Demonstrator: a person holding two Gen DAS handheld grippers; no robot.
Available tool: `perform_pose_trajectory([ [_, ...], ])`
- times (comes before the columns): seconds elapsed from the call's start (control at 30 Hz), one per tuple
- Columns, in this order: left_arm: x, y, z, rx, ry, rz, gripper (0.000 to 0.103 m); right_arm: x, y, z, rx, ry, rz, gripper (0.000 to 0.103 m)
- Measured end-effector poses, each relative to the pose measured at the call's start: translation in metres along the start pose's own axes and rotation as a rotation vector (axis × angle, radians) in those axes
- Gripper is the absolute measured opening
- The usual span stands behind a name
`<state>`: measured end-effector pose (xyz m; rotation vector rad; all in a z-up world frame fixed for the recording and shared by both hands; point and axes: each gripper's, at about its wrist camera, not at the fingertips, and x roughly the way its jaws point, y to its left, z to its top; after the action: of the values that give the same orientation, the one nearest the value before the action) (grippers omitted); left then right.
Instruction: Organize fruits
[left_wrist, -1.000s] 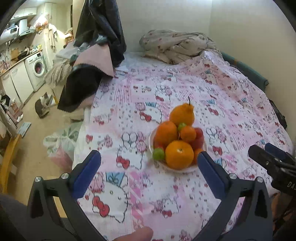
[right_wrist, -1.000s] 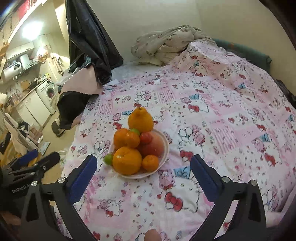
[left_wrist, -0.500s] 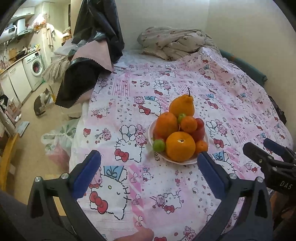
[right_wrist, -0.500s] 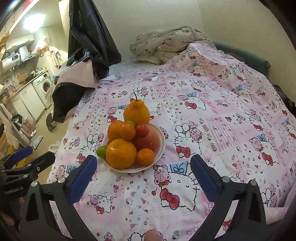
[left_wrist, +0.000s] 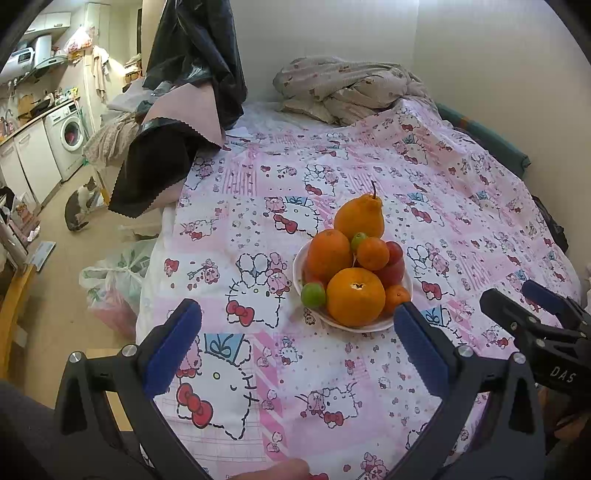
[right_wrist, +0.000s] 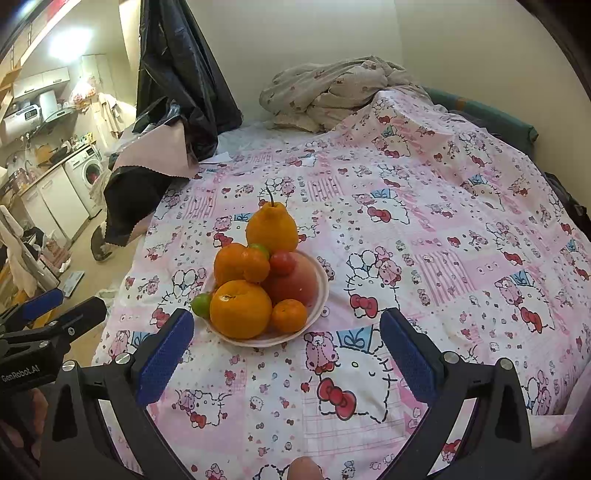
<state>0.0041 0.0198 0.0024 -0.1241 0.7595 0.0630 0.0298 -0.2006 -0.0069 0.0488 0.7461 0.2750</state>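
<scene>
**Fruit bowl heaped; both grippers released and empty**

A cat on the floor is seen only in the left wrist view. A white shallow bowl on the pink cartoon-print bedspread is heaped with a large orange, smaller oranges, a peach, a red fruit and a small green lime at its rim. Behind the bowl, an orange-yellow pear is stood upright, stem up. The left gripper and right gripper, just before the bowl, are held wide apart, grasping nothing.
</scene>
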Motion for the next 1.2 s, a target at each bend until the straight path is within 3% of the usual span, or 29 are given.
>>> perform_pose_trajectory([
  [1.2, -0.0045, -0.0034, 0.0028, 0.000, -0.011, -0.007, 0.103, -0.0013, -0.0009, 0.0018, 0.002, -0.012, -0.017, 0.103],
])
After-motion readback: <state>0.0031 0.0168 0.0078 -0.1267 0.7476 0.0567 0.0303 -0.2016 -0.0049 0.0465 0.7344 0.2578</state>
